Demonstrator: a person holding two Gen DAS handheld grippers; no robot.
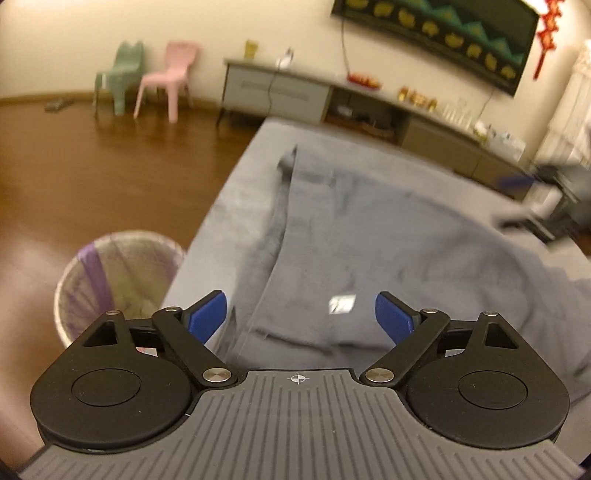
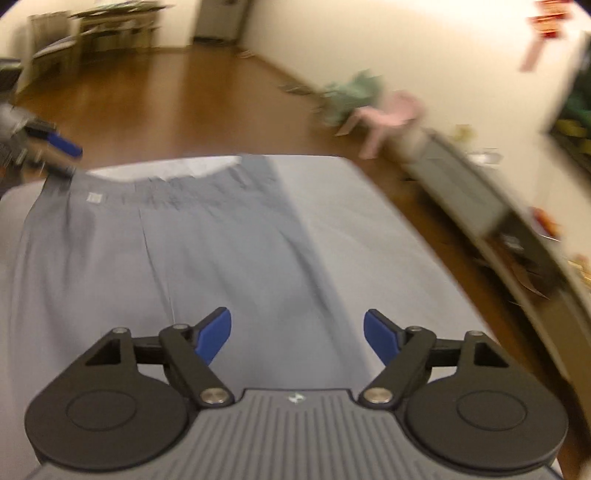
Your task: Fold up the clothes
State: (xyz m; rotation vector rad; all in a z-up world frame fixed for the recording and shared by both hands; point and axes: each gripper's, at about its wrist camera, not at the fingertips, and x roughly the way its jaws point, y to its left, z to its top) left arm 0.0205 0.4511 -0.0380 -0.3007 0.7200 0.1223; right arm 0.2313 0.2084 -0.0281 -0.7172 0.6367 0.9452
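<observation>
A grey garment (image 1: 369, 240) lies spread on a grey padded surface (image 1: 240, 177), with a small white label (image 1: 341, 304) near its close edge. My left gripper (image 1: 300, 319) hovers just above that edge, its blue pads wide apart with nothing between them. In the right wrist view the same garment (image 2: 166, 251) stretches away to a gathered waistband (image 2: 177, 188) with a label (image 2: 93, 198). My right gripper (image 2: 297, 336) stands open over the garment's near part, holding nothing. The other gripper (image 2: 55, 147) shows blurred at the far left by the waistband, and the right one (image 1: 532, 184) shows blurred in the left wrist view.
A lined waste bin (image 1: 118, 284) stands on the wooden floor left of the padded surface. A green chair (image 1: 122, 77) and a pink chair (image 1: 166, 81) stand by the far wall. A long low cabinet (image 1: 332, 96) runs along the wall under a dark wall hanging (image 1: 443, 33).
</observation>
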